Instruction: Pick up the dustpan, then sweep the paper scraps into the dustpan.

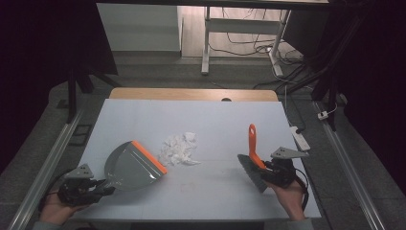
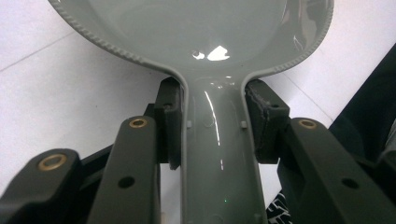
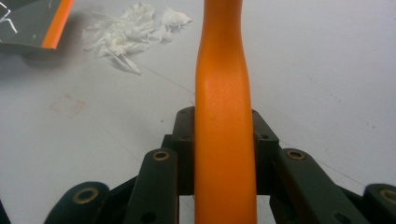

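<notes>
Gripping the grey handle of the dustpan (image 1: 131,165), the left gripper (image 2: 215,130) has its jaws clenched on the neck just below the pan; the orange lip rests on the white table (image 1: 210,122) beside the crumpled tissue pile (image 1: 179,148). The right gripper (image 3: 224,140) has its jaws clamped on the orange handle of the brush (image 1: 253,160), bristles angled down toward the table. Risk, as judged: the smooth, tapered handles could rotate or slip in the jaws under sweeping pressure, and light tissue may scatter or ride under the lip if the pan lifts. The tissue lies between the two grippers, just beside the pan's lip and well apart from the brush.
</notes>
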Action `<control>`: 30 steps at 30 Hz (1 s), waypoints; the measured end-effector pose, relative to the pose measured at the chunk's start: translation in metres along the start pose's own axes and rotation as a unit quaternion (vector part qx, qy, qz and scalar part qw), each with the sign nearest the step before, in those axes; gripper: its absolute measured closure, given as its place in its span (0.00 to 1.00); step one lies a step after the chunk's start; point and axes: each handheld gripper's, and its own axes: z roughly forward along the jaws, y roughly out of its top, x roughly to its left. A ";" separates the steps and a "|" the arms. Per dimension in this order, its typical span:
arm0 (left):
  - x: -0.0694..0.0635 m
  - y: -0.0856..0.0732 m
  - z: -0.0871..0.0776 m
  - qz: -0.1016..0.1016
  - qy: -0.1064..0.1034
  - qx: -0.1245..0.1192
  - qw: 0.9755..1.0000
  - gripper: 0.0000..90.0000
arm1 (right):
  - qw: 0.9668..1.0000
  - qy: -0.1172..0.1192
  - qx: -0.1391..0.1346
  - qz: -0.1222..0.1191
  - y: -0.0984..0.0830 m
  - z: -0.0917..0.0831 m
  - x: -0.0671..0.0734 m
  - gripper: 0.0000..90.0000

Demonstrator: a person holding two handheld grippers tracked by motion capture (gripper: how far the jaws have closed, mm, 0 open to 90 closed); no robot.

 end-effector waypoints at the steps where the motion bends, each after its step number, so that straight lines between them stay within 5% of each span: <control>1: 0.000 0.000 0.000 -0.001 0.001 0.001 1.000 0.68 | 1.000 0.002 -0.002 0.002 0.000 0.000 0.001 0.78; 12: 0.002 0.001 0.003 -0.010 0.005 0.003 1.000 0.68 | 1.000 0.012 -0.021 -0.001 0.015 0.010 0.015 0.78; 22: 0.005 0.000 0.006 -0.011 -0.001 0.007 1.000 0.68 | 0.999 0.026 -0.023 -0.006 0.043 0.048 0.029 0.78; 30: 0.007 -0.003 0.004 -0.006 -0.009 0.013 1.000 0.68 | 0.999 0.025 -0.034 0.022 0.072 0.081 0.028 0.78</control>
